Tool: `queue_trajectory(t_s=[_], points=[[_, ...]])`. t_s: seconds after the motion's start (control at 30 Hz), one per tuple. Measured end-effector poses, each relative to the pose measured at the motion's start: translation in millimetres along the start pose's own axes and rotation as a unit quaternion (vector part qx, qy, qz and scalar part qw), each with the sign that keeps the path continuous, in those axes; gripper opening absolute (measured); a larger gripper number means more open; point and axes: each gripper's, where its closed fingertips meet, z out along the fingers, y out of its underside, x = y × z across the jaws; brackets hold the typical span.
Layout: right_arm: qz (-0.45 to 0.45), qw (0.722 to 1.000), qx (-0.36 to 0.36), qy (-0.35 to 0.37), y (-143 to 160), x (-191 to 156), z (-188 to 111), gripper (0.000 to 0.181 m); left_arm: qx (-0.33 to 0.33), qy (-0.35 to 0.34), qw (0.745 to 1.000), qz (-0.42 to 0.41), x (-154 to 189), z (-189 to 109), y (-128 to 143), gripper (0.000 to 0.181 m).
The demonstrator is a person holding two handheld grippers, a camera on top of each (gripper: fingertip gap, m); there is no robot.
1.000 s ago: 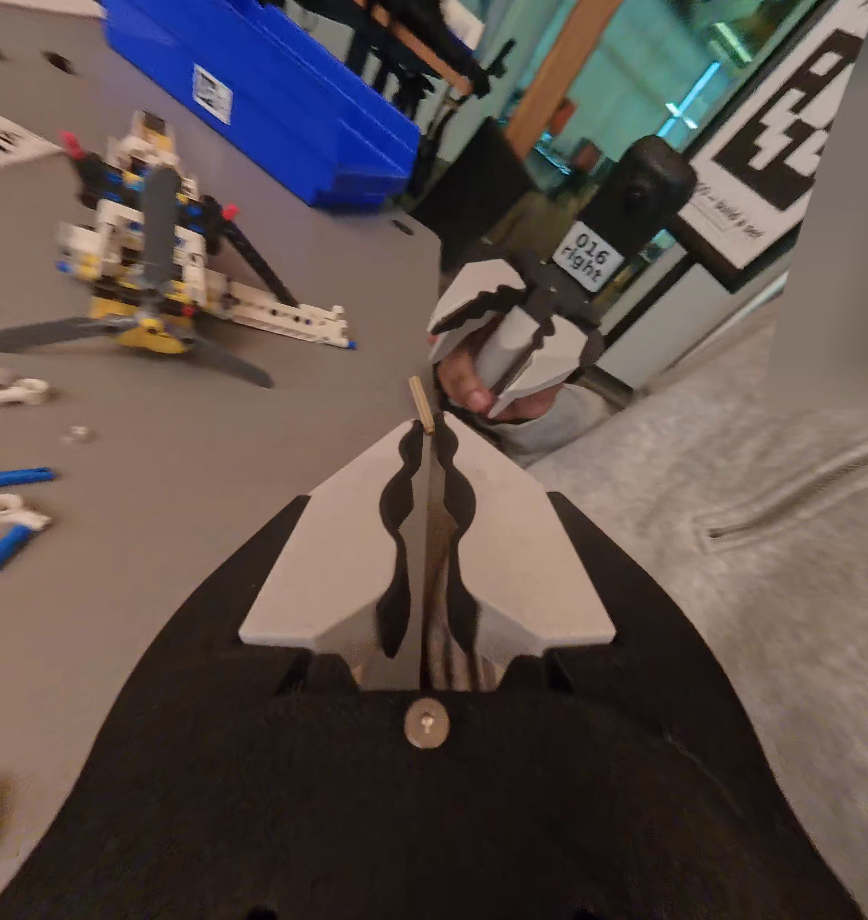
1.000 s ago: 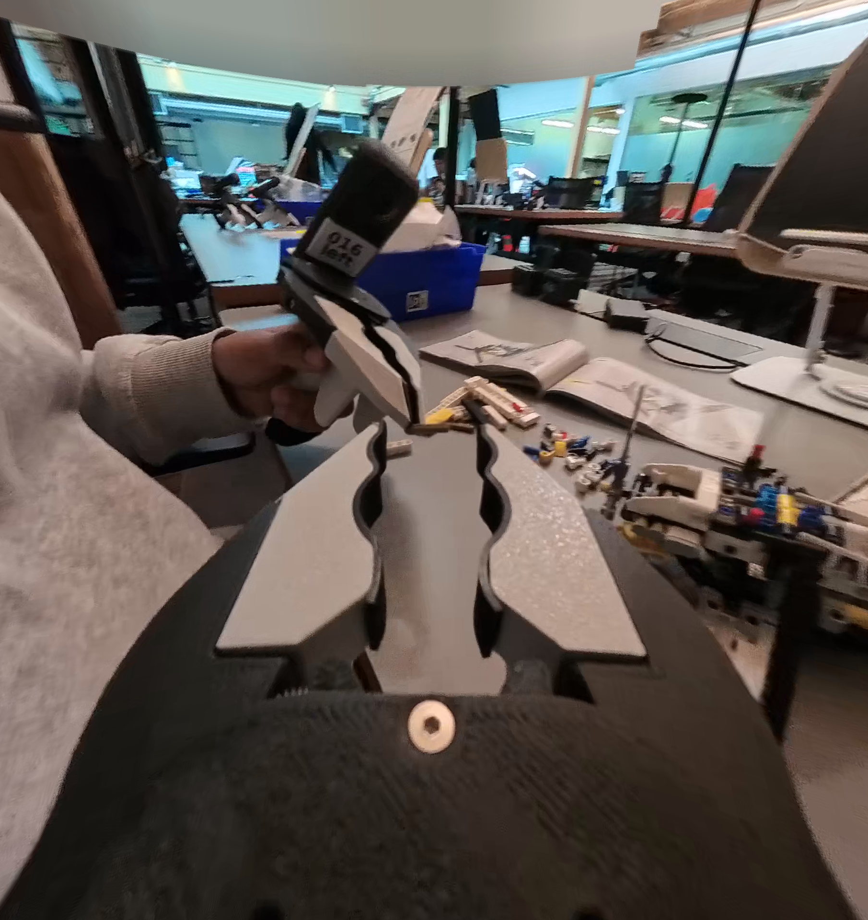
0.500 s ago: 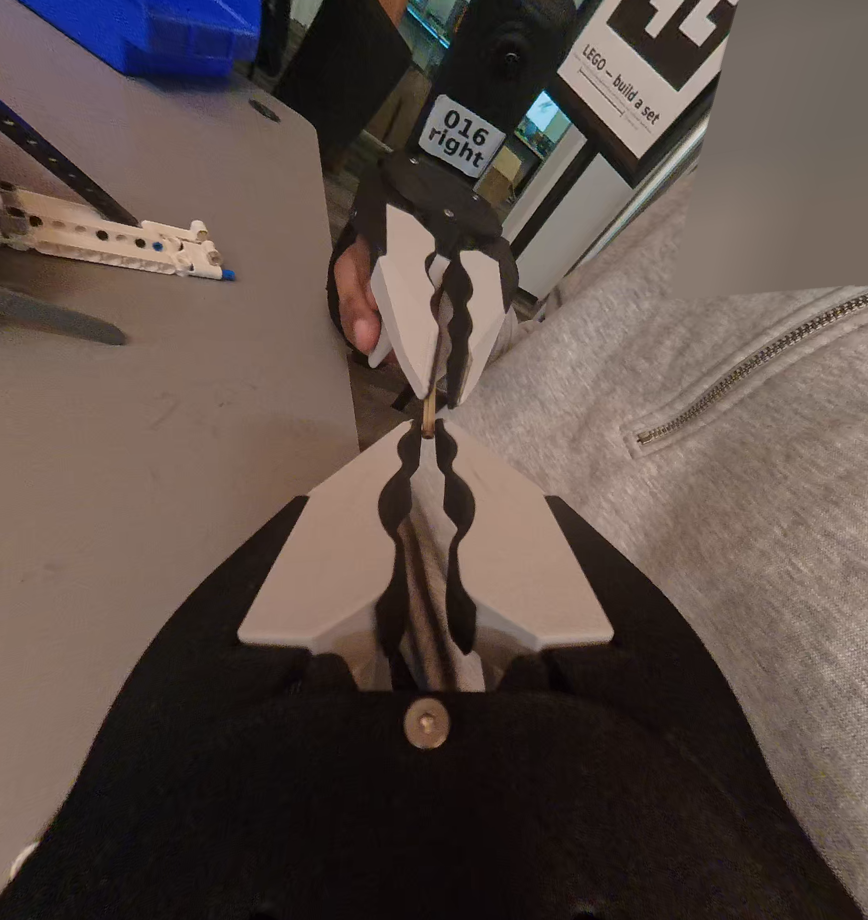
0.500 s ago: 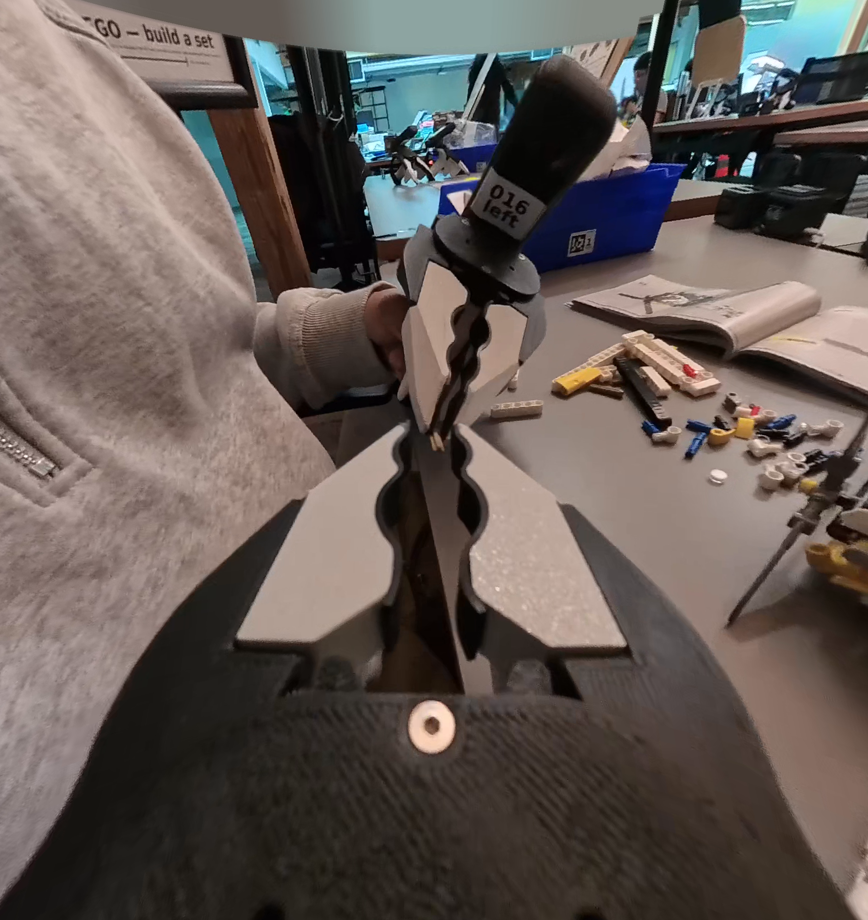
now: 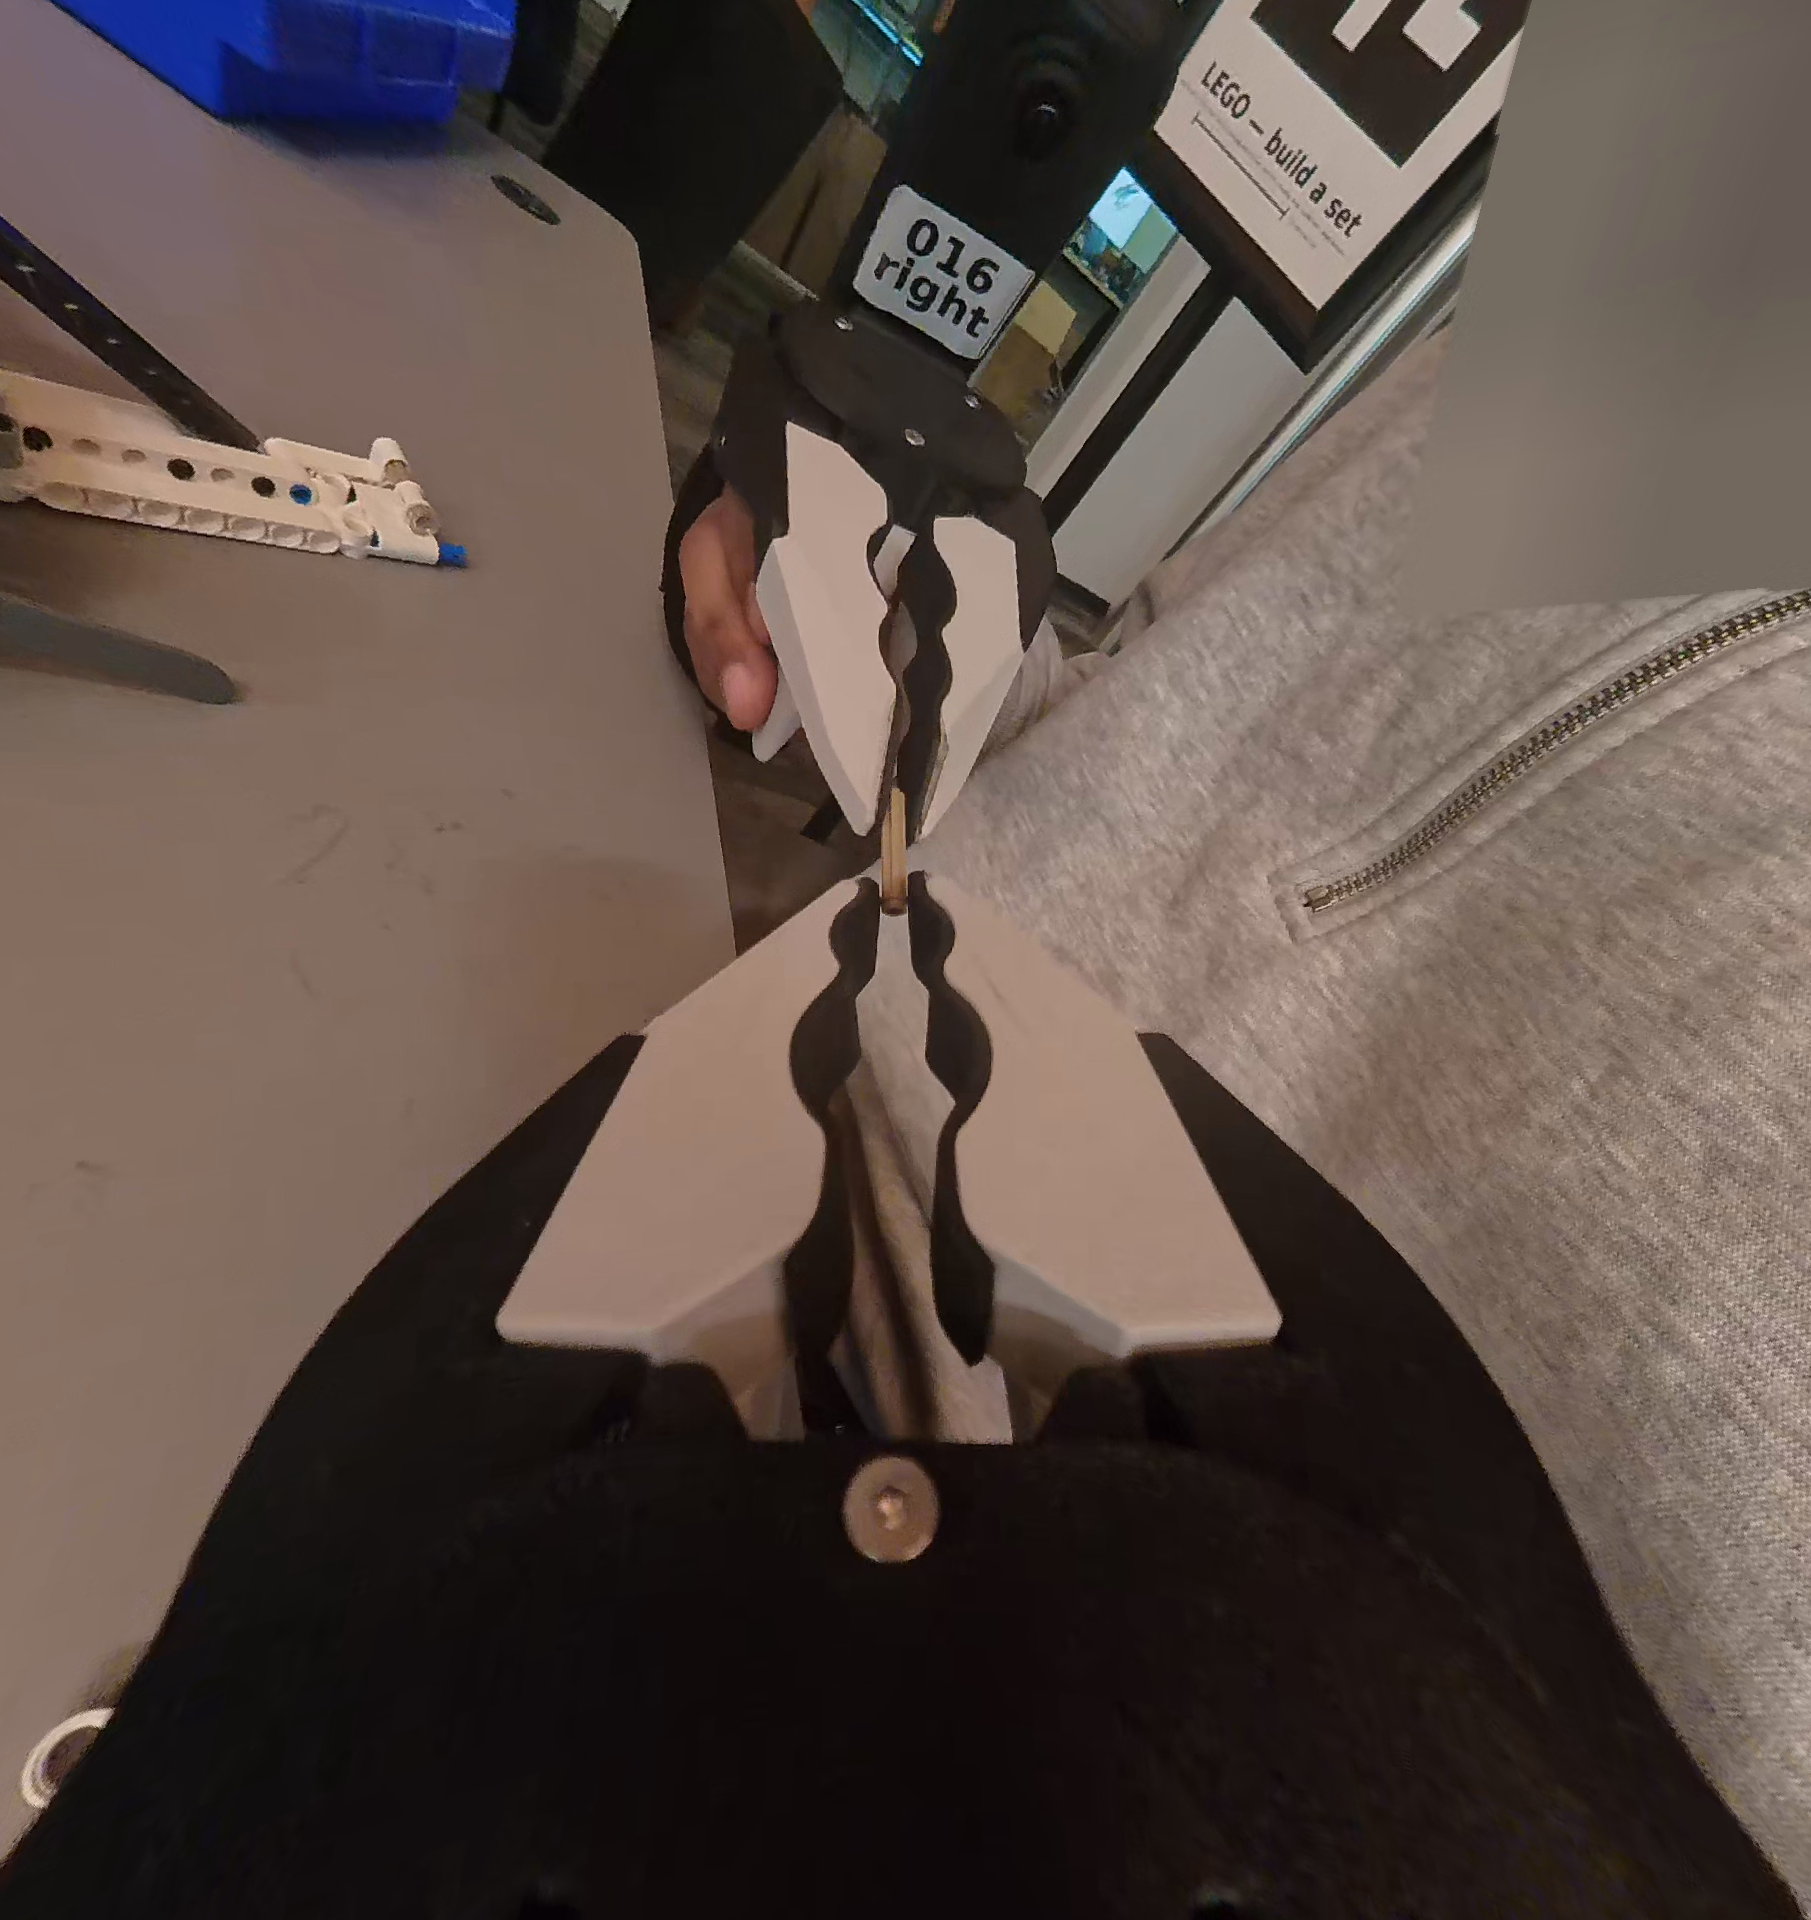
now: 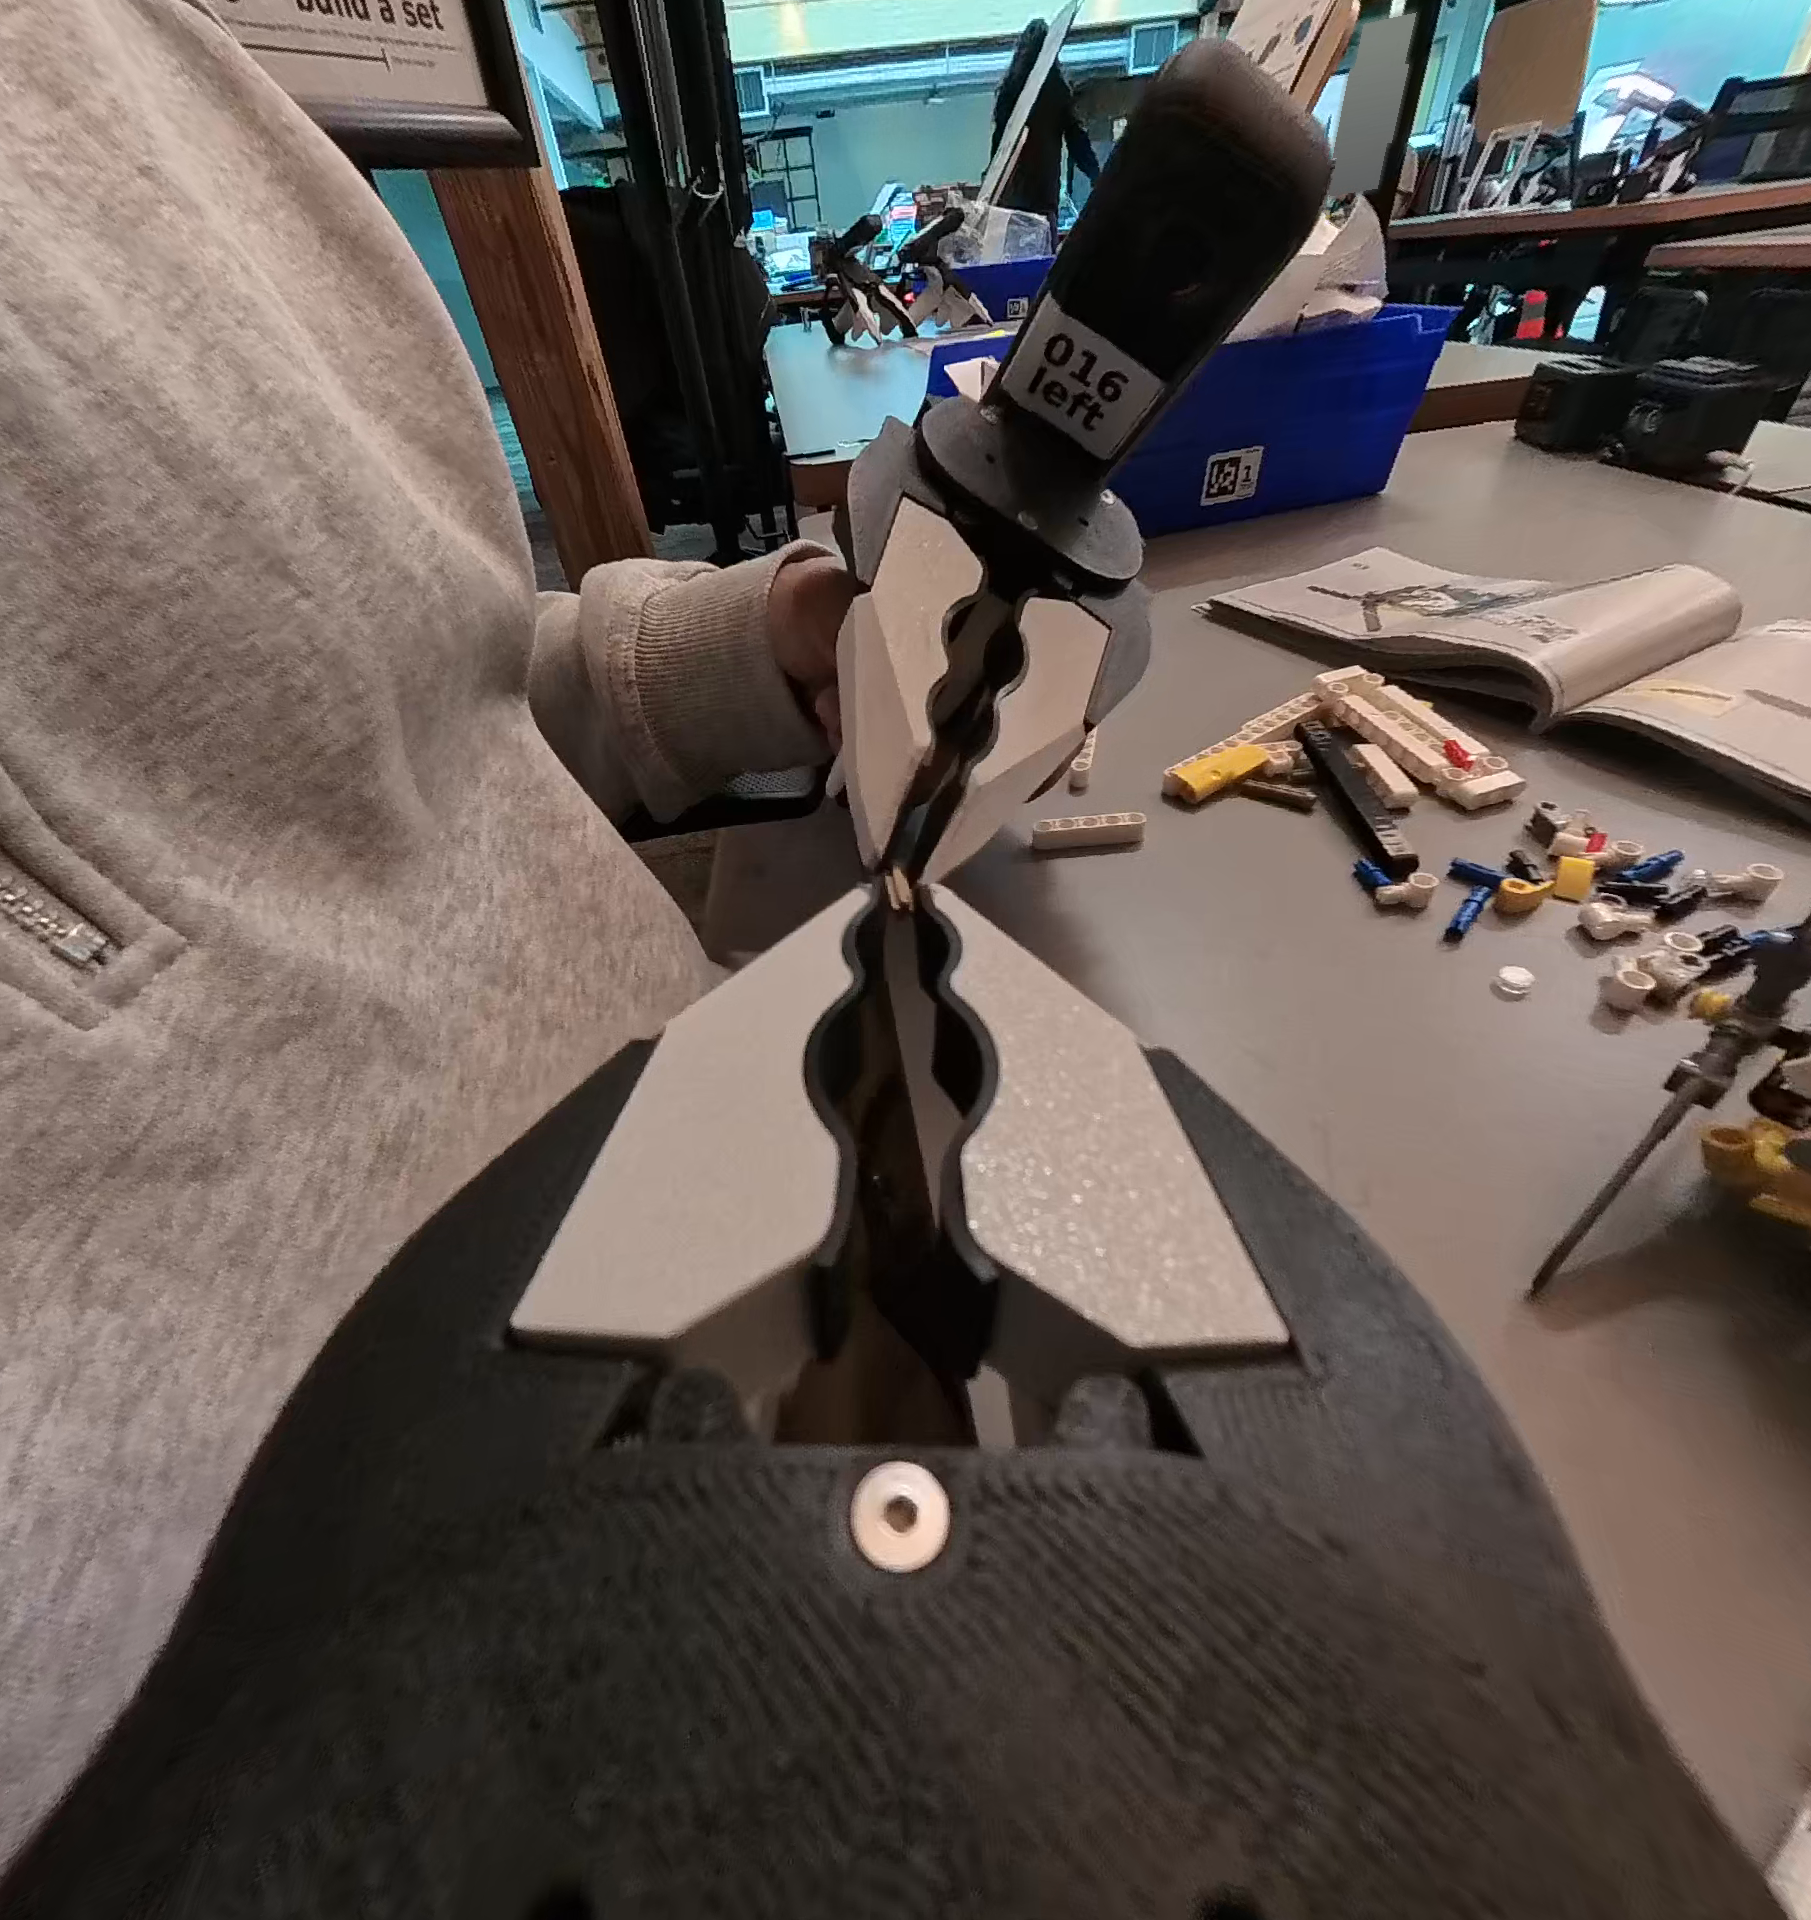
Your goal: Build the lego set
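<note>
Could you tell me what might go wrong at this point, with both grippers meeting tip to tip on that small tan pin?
1. The tan pin is pinched only at the very tips of the left gripper and right gripper, so it could slip or twist out during the handover.
2. The exchange happens past the table edge, over the grey sweatshirt; a dropped pin would probably land in the lap or on the floor, not the table.

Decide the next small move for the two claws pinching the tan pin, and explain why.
Probably ease the left claw open: the tan pin is pinched at both ends, the right claw shut on its other end, so the handover looks ready.
</note>
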Motion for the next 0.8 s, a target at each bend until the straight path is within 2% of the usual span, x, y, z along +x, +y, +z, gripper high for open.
queue_trajectory(t_s=[0.23, 0.3, 0.43, 0.53, 0.63, 0.73, 0.8], points=[[0.002, 1.0, 0.009, 0.008, -2, 2, -1, 0.003, 0.015, -0.018, 1.0, 0.0, -4, -2, -6, 0.007], [0.007, 1.0, 0.016, 0.019, -4, 6, -4, 0.003, 0.023, -0.048, 0.999, -0.001, -15, -5, -10, 0.019], [0.02, 0.996, 0.051, 0.064, -14, 22, -18, 0.003, 0.001, -0.158, 0.987, 0.004, -54, -21, -20, 0.021], [0.029, 0.992, 0.08, 0.095, -20, 33, -30, 0.003, -0.042, -0.289, 0.956, 0.016, -101, -39, -31, 0.023], [0.034, 0.989, 0.093, 0.112, -22, 39, -37, 0.003, -0.102, -0.382, 0.918, 0.014, -141, -48, -33, 0.022], [0.034, 0.987, 0.098, 0.122, -23, 41, -40, 0.003, -0.165, -0.428, 0.888, -0.008, -165, -51, -22, 0.011], [0.032, 0.987, 0.099, 0.126, -22, 41, -41, 0.003, -0.176, -0.431, 0.885, -0.014, -169, -47, -18, 0.01]])
